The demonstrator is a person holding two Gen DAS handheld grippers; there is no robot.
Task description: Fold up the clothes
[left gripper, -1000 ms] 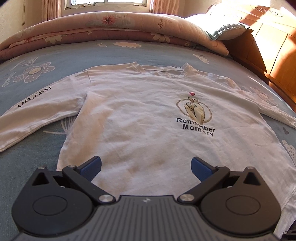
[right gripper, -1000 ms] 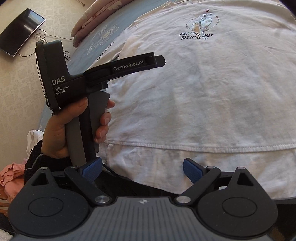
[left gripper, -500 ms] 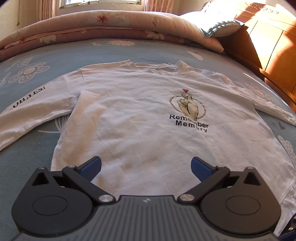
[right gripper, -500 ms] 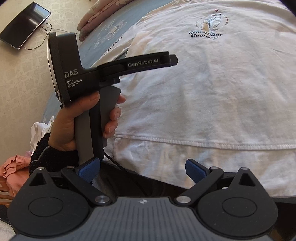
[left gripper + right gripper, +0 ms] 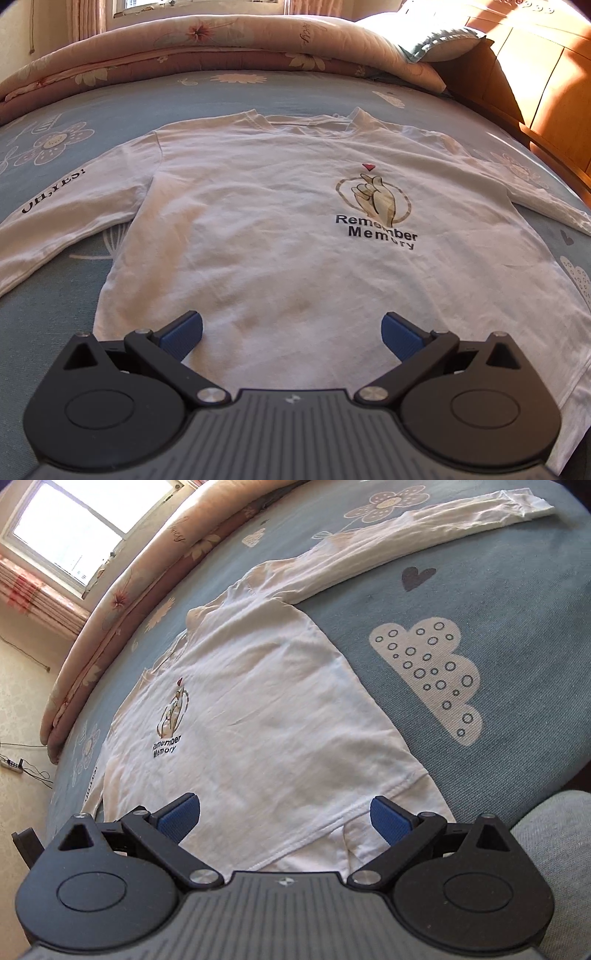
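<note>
My left claw [image 5: 291,330] and right claw [image 5: 284,812] both hang spread and empty over the hem of the white long-sleeved shirt [image 5: 280,229], which lies flat, print up, sleeves out on the blue bedsheet [image 5: 498,602], giving every edge room for folding

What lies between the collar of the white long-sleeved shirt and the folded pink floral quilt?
Only bare blue floral bedsheet lies between the white long-sleeved shirt and the folded pink floral quilt, as the left wrist view shows.
</note>
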